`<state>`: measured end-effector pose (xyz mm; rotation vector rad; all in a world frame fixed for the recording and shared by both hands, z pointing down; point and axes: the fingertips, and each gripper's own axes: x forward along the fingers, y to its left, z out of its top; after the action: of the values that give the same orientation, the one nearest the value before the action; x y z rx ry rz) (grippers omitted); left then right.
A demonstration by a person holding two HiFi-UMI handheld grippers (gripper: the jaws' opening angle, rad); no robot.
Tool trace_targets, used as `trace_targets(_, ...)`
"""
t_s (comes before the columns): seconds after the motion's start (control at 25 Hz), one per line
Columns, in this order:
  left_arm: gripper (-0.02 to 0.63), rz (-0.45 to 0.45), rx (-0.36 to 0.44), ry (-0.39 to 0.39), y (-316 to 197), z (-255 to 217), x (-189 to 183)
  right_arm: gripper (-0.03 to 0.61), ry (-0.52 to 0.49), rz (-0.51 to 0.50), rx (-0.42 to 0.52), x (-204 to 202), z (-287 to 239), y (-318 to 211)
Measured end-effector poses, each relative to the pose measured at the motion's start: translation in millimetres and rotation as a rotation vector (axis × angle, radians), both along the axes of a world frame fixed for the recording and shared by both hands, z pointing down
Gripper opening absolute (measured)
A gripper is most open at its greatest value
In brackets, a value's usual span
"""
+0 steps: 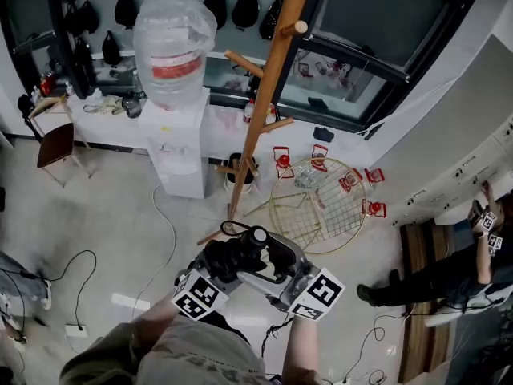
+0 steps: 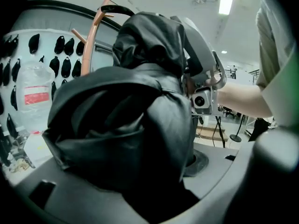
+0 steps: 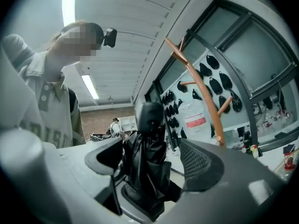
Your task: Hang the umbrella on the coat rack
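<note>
A folded black umbrella is held low in front of me, between both grippers. My left gripper is shut on its bunched fabric, which fills the left gripper view. My right gripper stands open around the umbrella's capped end. One pad lies close to the fabric and the other is clear of it. The wooden coat rack rises just beyond the umbrella, its pegs bare. It shows as well in the left gripper view and the right gripper view.
A water dispenser stands left of the rack. A round gold wire basket with red clips lies on the floor to its right. Cables trail across the floor at left. Another person is at the right edge.
</note>
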<state>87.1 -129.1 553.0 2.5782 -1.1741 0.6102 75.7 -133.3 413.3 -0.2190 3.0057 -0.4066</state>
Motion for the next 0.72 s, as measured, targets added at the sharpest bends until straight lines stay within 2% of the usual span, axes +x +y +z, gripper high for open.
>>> trace_targets(0.28,0.308,0.138,-0.041,0.013,-16.7,14.7,-4.5,0.376,0.055,-0.058,-0.020,-30.2,21.7,-21.6)
trace_targets(0.52,0.310,0.233,-0.081,0.016,-41.0,25.2,-12.9,0.371,0.063,-0.039,-0.040,-43.8,36.9,-51.6)
trace_targets(0.56,0.310,0.252,-0.088,0.013,-44.8,27.4,-15.0,0.348,0.068,-0.032,-0.038,-45.9,38.6,-56.1)
trace_targets(0.6,0.311,0.270,-0.093,0.011,-48.8,29.5,-17.3,0.296,0.073,-0.020,-0.035,-48.1,40.2,-60.9)
trace_targets(0.72,0.314,0.322,-0.095,0.008,-59.5,34.9,-21.6,0.248,0.084,0.037,-0.035,-51.3,45.4,-74.3)
